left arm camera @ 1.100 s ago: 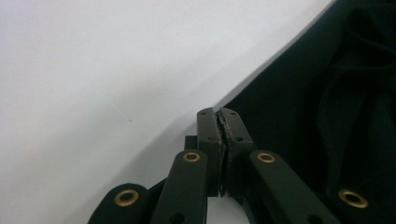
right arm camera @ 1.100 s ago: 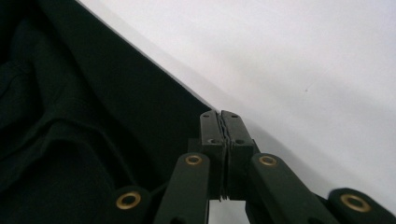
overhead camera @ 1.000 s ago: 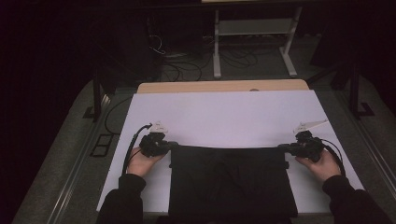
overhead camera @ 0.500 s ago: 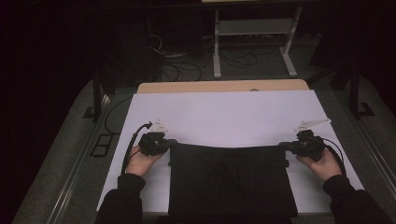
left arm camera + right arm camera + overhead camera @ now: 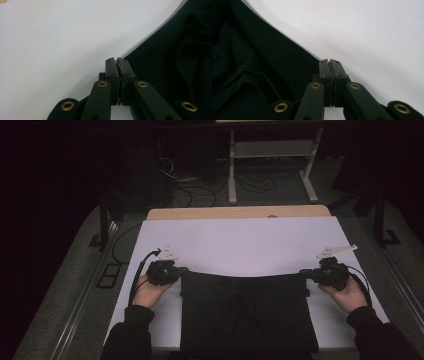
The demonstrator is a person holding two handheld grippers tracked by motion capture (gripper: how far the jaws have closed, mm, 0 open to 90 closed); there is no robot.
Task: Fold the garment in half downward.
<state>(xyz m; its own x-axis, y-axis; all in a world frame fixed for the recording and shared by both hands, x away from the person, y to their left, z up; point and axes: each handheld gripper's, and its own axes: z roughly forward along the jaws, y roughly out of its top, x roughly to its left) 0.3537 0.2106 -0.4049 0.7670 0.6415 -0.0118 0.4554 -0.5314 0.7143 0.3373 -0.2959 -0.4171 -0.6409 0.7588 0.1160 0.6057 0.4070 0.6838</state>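
While we are counting from the high view, we are finding one black garment [image 5: 245, 312], one white sheet [image 5: 240, 242] covering one table [image 5: 235, 212], and two grippers, each held in one hand. We are seeing the garment lying flat on the near half of the sheet, midway between left and right, with its near edge reaching the near edge of the table. We are reading its straight far edge as running left to right between the two grippers. We are seeing its sides running from far to near, and we cannot tell which of the two spans is the longer. We are making out a cord or fold near its middle, too dark to name.

We are placing the left gripper [image 5: 181, 270] at the far left corner of the garment and the right gripper [image 5: 303, 273] at the far right corner, both pointing inward toward each other. We are finding the left gripper [image 5: 117, 61] with its jaws pressed together, a thin edge of black cloth pinched between them. We are finding the right gripper [image 5: 329, 62] likewise pressed together on the cloth's corner. We are seeing white sheet lying bare beyond both corners.
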